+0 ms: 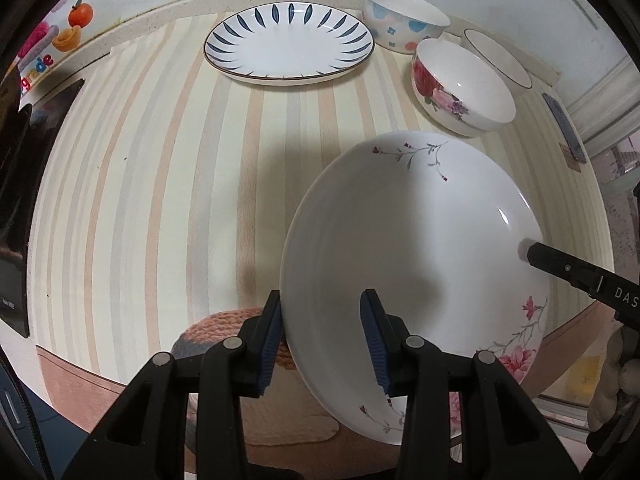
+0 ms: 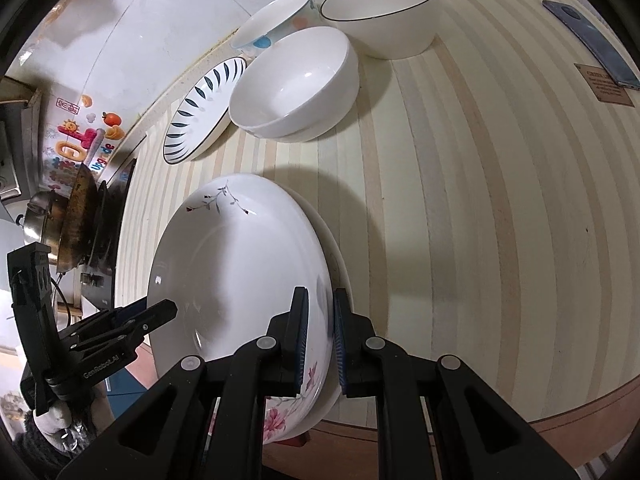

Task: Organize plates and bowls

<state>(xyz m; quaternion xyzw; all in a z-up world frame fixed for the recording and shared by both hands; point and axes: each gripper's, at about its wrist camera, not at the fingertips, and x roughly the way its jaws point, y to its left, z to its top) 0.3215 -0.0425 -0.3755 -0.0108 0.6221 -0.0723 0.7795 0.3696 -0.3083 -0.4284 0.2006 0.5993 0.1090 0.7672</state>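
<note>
I have the floral plate (image 1: 416, 240) between my two claws, tilted up off the striped tabletop (image 1: 160, 184) near its front edge. My left claw (image 1: 324, 344) straddles the plate's near rim, one pad touching the outside wall and the other standing apart inside the well, so it is partly open and not yet pinching. My right claw (image 2: 320, 336) is nearly closed over the opposite rim, a pad on each face; whether both pads press firmly I cannot tell. This plate is glazed ceramic: stiff, probably fairly heavy for its width, slick under the ribbed pads, and it would chip or shatter if it slipped down onto the tabletop. The rim is the only place thin enough for a claw to span, so I judge a grip on two opposite edges safest, squeezed square to the wall. The blue-leaf plate (image 1: 289, 42) lies flat at the back, with the rose bowl (image 1: 464, 92), dotted bowl (image 1: 404, 20) and black-rimmed bowl (image 2: 380, 16) clustered beside it.
</note>
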